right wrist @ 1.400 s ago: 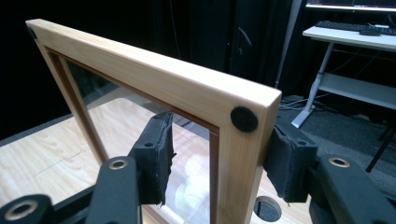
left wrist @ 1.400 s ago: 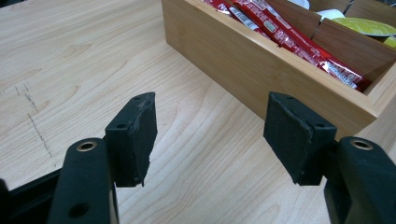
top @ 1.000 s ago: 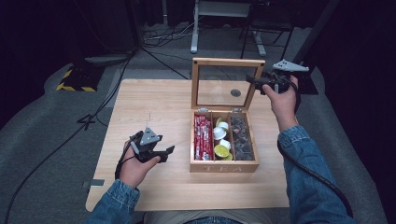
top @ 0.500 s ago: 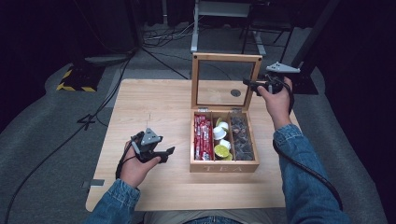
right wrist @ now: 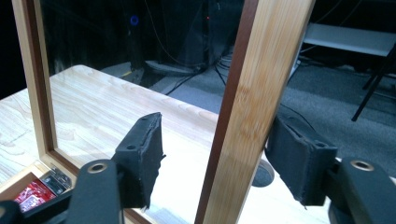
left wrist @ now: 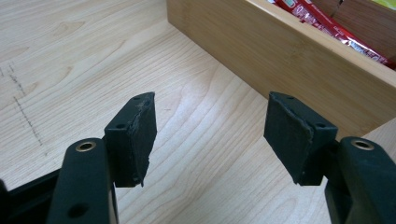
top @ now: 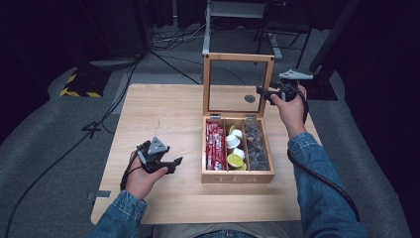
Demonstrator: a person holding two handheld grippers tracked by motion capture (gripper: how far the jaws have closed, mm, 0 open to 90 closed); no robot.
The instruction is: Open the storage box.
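**Right jaws letting go of the raised lid**

Right gripper (top: pixel 267 92) has dropped a little since the earlier frames and its jaws have just been opening. In the right gripper view the right-hand post of the glass-paned wooden lid frame (right wrist: pixel 254 107) stands between the two black pads; the left pad (right wrist: pixel 142 154) is clearly off the wood, the right one sits close behind the post, contact unclear. I read that as a release, not a grip.

Lid (top: pixel 237 84) stands upright at the far edge of the light wooden tea box (top: pixel 237 176), which sits right of centre on the pale wood table (top: pixel 163 114), and looks the same across the frames. Inside, left to right: red sachets (top: pixel 214 146), white and yellow pods (top: pixel 234 148), dark packets (top: pixel 256 146).

Left gripper (top: pixel 171 163) is parked near-left of the box, jaws wide apart, nothing between them, bare table under them in its own view, box wall (left wrist: pixel 299 56) just ahead.

Judgement: opening step is done if the lid balances on its hinges alone. Contents are reachable; left is closest to the sachets.
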